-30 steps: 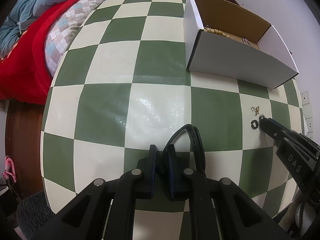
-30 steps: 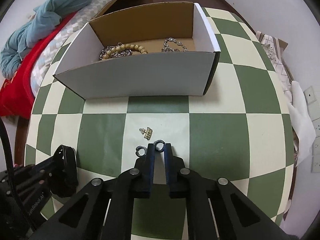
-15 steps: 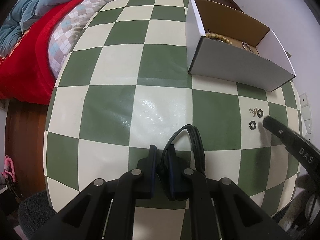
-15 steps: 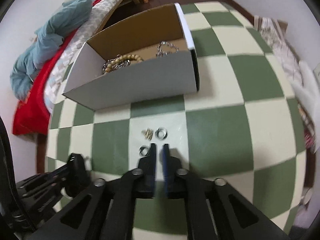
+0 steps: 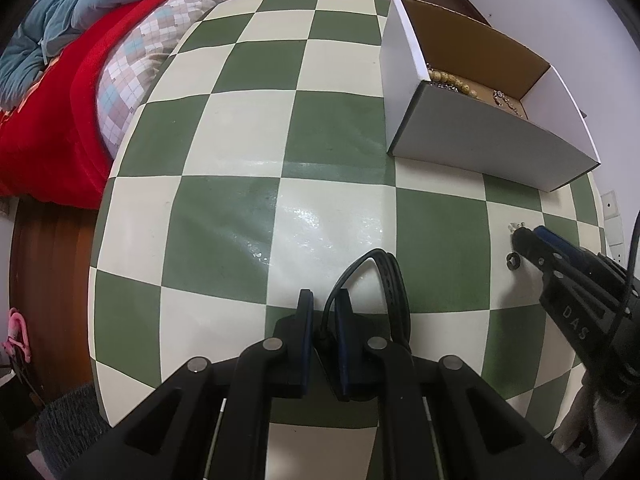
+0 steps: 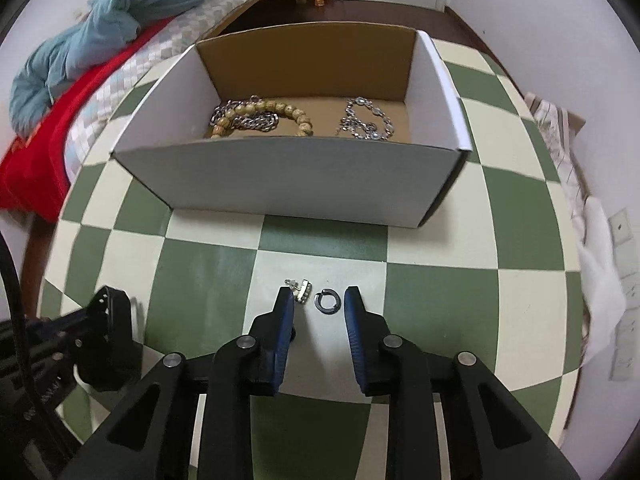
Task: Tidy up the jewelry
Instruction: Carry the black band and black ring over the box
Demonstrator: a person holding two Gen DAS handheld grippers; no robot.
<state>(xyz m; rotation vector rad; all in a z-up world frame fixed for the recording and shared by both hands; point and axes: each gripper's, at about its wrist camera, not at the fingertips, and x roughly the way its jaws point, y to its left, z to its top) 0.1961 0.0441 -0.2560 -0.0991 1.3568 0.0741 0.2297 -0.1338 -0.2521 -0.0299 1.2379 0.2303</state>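
Observation:
A white cardboard box (image 6: pixel 288 176) on the checkered table holds a wooden bead bracelet (image 6: pixel 264 114) and silver chains (image 6: pixel 366 120). In front of it lie a small dark ring (image 6: pixel 327 301) and a gold earring (image 6: pixel 301 289). My right gripper (image 6: pixel 318 300) is open, its blue pads on either side of the ring and earring. A second dark ring (image 5: pixel 512 261) lies beside the right gripper in the left wrist view. My left gripper (image 5: pixel 322 312) is shut on a black band (image 5: pixel 390 280) near the table's front; the box (image 5: pixel 480 136) stands far right.
A bed with a red blanket (image 5: pixel 44 120) and a blue quilt (image 6: pixel 104 28) lies left of the round table (image 5: pixel 224 128). White cloth (image 6: pixel 600 280) and wall sockets (image 6: pixel 622 236) are on the right.
My right gripper has opened and moved forward, so the ring and earring now lie between its pads. The left gripper has stayed shut on the black band.

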